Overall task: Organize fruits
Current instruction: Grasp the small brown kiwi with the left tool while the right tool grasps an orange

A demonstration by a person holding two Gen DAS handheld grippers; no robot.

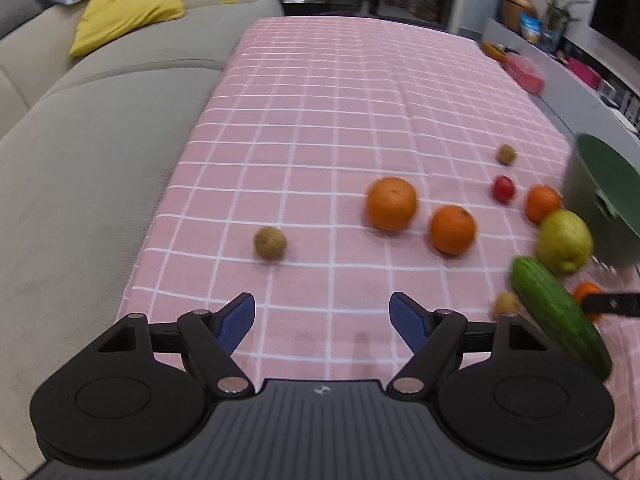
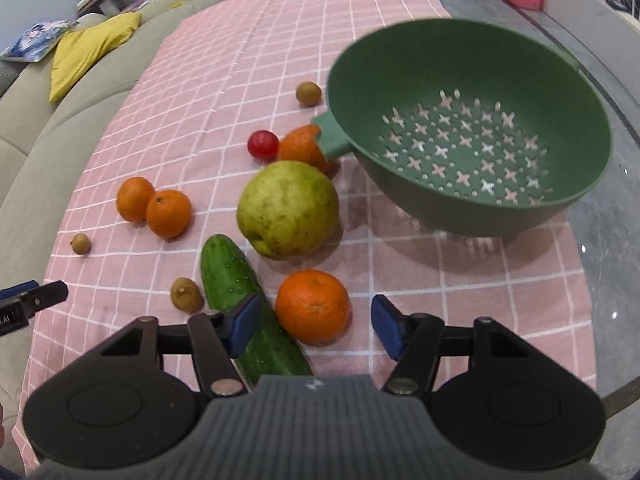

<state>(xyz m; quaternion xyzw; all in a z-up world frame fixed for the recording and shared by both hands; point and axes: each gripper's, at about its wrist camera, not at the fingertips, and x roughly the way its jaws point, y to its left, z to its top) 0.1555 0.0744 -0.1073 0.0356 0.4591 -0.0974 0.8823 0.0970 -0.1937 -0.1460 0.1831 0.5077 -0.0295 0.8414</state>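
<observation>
My right gripper is open, its blue pads on either side of an orange without touching it. The left pad overlaps a cucumber lying beside that orange. Behind them sit a large yellow-green pear and an empty green colander. My left gripper is open over bare pink checked cloth, with nothing between its fingers. A small brown fruit lies ahead of it to the left, and two oranges lie ahead to the right.
A red tomato, another orange under the colander's handle and small brown fruits are scattered on the cloth. A beige sofa with a yellow cushion runs along the table's left edge. Bare glass tabletop lies right of the cloth.
</observation>
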